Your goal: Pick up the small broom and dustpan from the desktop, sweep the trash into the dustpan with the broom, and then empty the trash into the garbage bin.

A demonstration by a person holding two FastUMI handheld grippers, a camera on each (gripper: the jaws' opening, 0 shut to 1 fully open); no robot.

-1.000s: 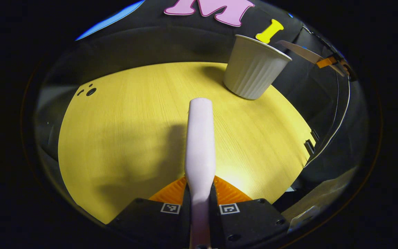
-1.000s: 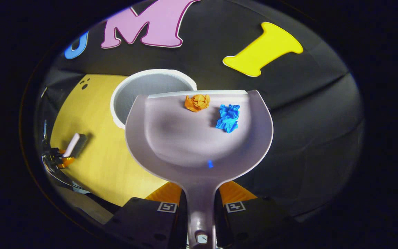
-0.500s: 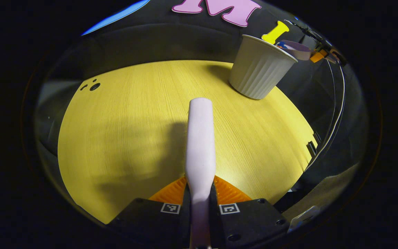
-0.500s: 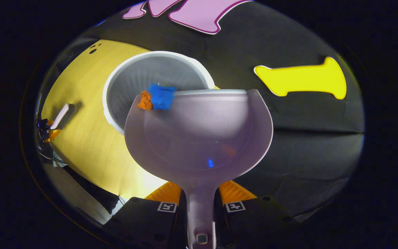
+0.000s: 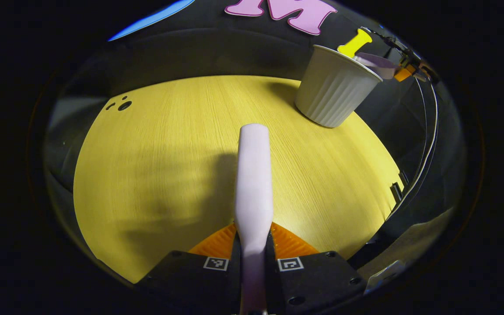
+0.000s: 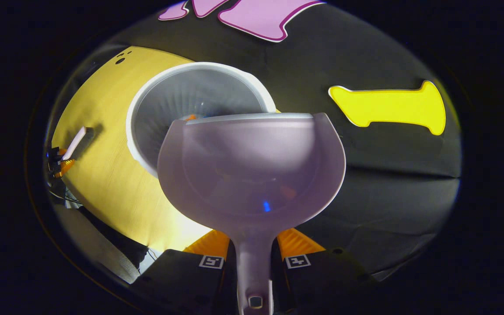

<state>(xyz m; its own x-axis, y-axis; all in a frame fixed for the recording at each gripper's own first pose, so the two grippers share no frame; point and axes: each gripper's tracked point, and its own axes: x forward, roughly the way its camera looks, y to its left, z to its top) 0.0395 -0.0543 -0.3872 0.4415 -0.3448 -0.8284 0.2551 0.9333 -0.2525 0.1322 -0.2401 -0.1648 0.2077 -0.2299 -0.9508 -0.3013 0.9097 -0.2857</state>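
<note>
Left gripper and right gripper, each with jaws clamped on a handle.

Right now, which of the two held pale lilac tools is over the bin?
The pale lilac plastic dustpan, tipped over the white ribbed bin; the pale lilac broom is above the yellow table.

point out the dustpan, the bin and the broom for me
dustpan [image 6: 252,170]: right gripper view, middle of its scoop.
bin [image 5: 333,89]: left gripper view, ribbed outer wall.
broom [image 5: 253,175]: left gripper view, its pale back, ahead of the fingers.
</note>
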